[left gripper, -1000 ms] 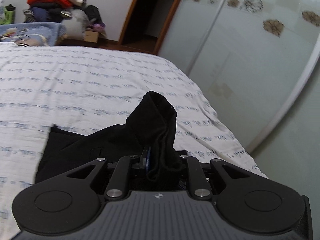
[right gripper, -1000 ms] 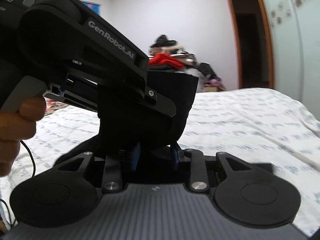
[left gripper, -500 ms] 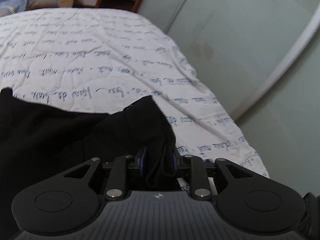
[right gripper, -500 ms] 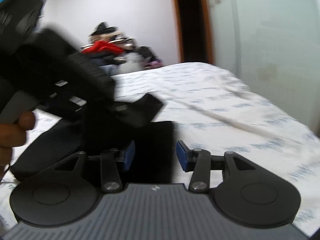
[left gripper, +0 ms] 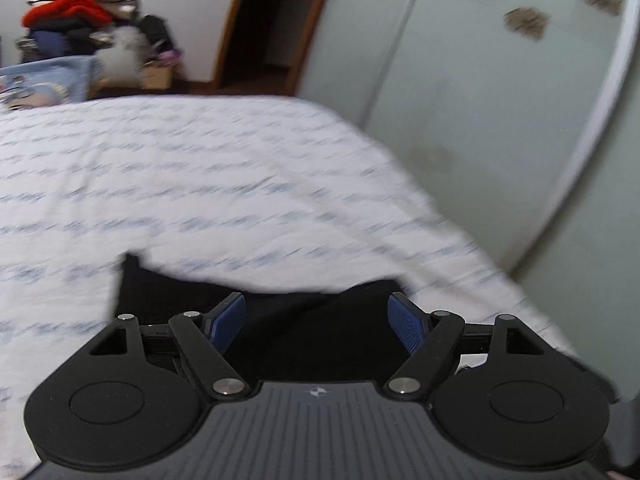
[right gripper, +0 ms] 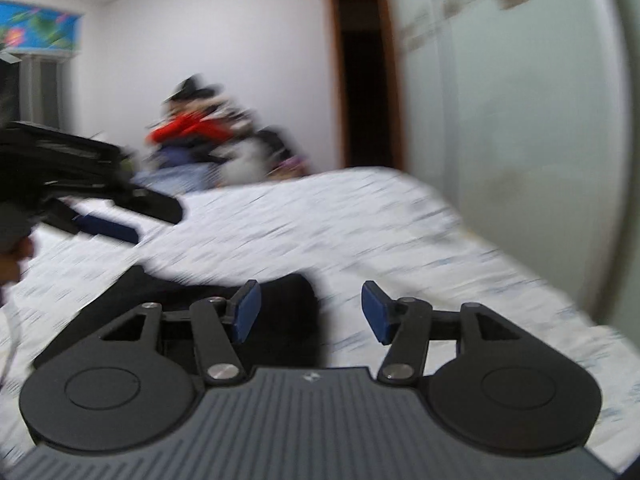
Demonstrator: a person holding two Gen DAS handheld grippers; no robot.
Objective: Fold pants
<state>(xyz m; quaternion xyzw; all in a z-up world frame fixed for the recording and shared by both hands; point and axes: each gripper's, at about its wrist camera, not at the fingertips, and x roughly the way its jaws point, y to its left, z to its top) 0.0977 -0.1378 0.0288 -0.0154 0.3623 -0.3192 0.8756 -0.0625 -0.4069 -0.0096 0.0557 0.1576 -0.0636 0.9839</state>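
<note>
White bedding printed with rows of blue script covers a bed that fills most of the left wrist view. Beyond the bed's far edge stand a dark doorway and a heap of clothes topped by something red. Pale wardrobe doors with brown flower marks run along the bed's right side. Black pants lie flat on the bed near its close edge. The left tongs hang just over the pants, the two blue pads spreading wide apart, black cloth showing between them but not pinched.

From the right wrist view, the same bed stretches away toward the doorway and the clothes heap. The pants lie on the bed under the left half of the right tongs, whose pads are spreading with nothing gripped; the right pad sits over bare bedding. Left of the pants, the blurred left tongs hover above the bed, held by a hand at the picture's edge.
</note>
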